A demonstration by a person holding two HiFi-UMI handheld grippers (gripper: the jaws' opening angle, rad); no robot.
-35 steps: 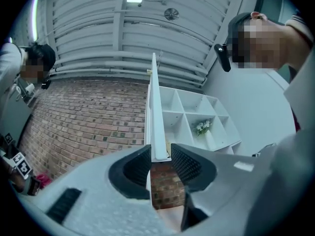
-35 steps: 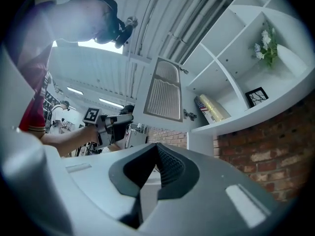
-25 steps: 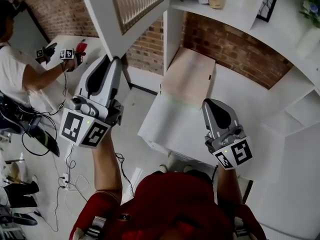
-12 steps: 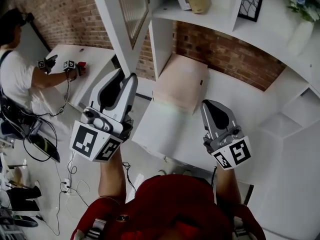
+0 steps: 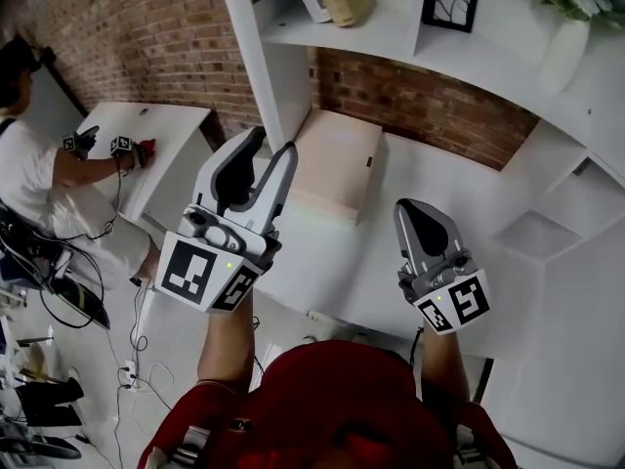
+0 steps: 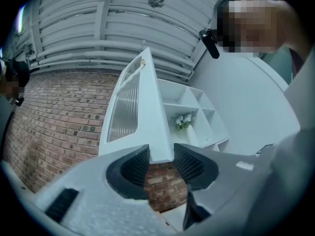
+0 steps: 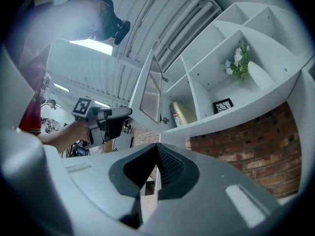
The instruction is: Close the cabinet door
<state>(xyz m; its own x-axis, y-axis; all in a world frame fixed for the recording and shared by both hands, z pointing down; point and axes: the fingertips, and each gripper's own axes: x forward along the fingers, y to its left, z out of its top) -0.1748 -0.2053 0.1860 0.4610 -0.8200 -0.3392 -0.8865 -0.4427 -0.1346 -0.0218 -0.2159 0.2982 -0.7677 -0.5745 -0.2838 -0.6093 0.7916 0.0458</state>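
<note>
Head view: the left gripper (image 5: 273, 142) is raised to the lower end of the door (image 5: 256, 47), whose white edge runs up and out of the top of the picture. The door stands open, swung out from the cabinet (image 5: 322, 32). The right gripper (image 5: 418, 213) hangs lower, well apart from the door and over the white counter. Left gripper view: the 2 jaws of the left gripper (image 6: 161, 156) stand narrow, 1 ribbed pad on each face of the door (image 6: 142, 112) at its bottom corner, and appear closed on it. The cabinet (image 6: 197, 117) shelves show just beyond the door's free edge. Right gripper view: the jaws of the right gripper (image 7: 157, 163) are pressed together with nothing between them. The door (image 7: 147, 90) shows at an angle to the cabinet (image 7: 236, 112), and the left gripper (image 7: 106, 119) is beside it. Step in hand, as judged: the door is held and the closing swing is partly done. Next move: carry the held corner along the hinge arc toward the cabinet front, then release before the jaw on the inner face is trapped against the frame.
</note>
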